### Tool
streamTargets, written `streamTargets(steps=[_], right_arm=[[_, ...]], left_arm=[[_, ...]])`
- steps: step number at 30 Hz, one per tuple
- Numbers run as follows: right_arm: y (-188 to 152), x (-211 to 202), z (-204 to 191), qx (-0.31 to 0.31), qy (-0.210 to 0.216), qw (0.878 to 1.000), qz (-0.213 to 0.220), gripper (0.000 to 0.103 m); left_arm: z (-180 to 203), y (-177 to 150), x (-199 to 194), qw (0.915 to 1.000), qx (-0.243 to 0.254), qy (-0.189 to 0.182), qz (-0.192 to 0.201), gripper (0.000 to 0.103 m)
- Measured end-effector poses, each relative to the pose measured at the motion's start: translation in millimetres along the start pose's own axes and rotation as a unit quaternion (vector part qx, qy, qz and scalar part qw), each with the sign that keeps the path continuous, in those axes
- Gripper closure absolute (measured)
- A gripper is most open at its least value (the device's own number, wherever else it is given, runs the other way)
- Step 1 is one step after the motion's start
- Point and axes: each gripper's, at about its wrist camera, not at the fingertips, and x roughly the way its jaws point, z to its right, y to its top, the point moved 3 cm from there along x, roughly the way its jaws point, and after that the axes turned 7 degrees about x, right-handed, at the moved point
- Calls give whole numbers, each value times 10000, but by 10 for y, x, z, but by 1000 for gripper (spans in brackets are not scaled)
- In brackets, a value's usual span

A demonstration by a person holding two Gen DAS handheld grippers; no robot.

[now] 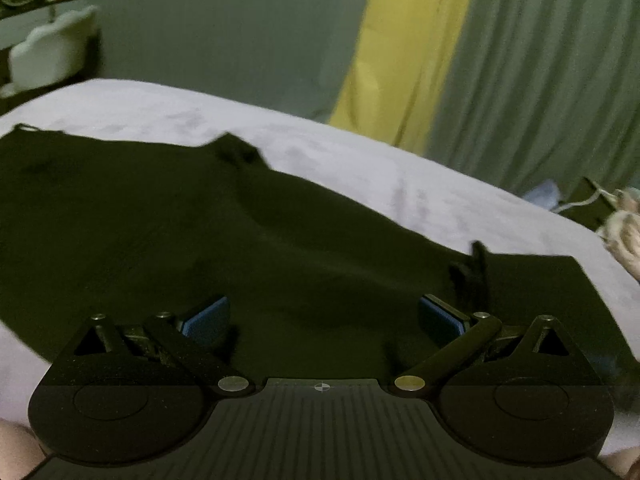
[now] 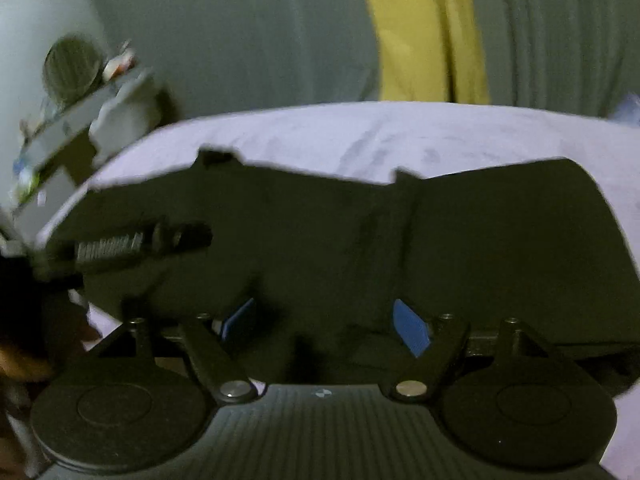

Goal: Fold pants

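Dark pants (image 1: 248,236) lie spread flat on a pale lilac bed sheet (image 1: 360,168). My left gripper (image 1: 323,316) is open just above the near edge of the cloth, its blue pads (image 1: 208,318) wide apart with nothing between them. In the right wrist view the same pants (image 2: 500,248) cover the sheet (image 2: 360,136). My right gripper (image 2: 326,322) is open low over the near edge of the cloth, blue pads (image 2: 410,326) apart. The left gripper's body (image 2: 132,244) shows at the left of that view, over the pants.
A green curtain with a yellow strip (image 1: 400,48) hangs behind the bed. A pale shelf unit with small items (image 1: 52,44) stands at the back left. A rope-like bundle (image 1: 624,232) sits at the bed's right edge.
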Motion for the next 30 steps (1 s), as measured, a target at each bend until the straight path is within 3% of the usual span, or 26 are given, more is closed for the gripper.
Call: streamTargets(steps=[2,4,5,9,11,13,17,21,25,26,27,30], right_arm=[[133,-167,278,709,-68,9971,251,26],[233,-301,689,1614,-266,9855,449,26],[263,-313,898,1991,-392,9780,476,33],[104,-190,1618,2884,-989,9524,-31,90],[25,-220,1762,3443,-740,9359,98,90],[19,-205,1773,3571,-639,9318,160,87],[-7,-230,1660,3211,-636,9447,219,77],[9,-199,1616,3039,-542,9509,233,62],[41,-174,1600,2984,-425,9532,250,54],[48,-162,1595,2975,-387,9536,249,51],[48,-170,1589,2972,-348,9538,256,47],[51,-173,1579,2988,-226,9536,289,38]], left_arm=[[75,-21,58,9995,1,-309,-113,0],[144,-52,106,9979,-50,-597,-249,0],[180,-68,129,9969,-73,-721,-311,0],[314,-88,241,9921,-157,-1113,-553,0],[394,-69,312,9897,-202,-1265,-637,0],[488,-48,452,9873,-209,-1346,-813,0],[657,-31,710,9847,-305,-1304,-1117,0],[819,15,852,9759,-513,-1700,-1270,0],[925,30,1042,9694,-597,-1897,-1439,1],[937,40,1052,9665,-689,-2012,-1437,16],[939,51,1074,9618,-835,-2141,-1488,43],[916,60,1150,9558,-1235,-2056,-1702,62]])
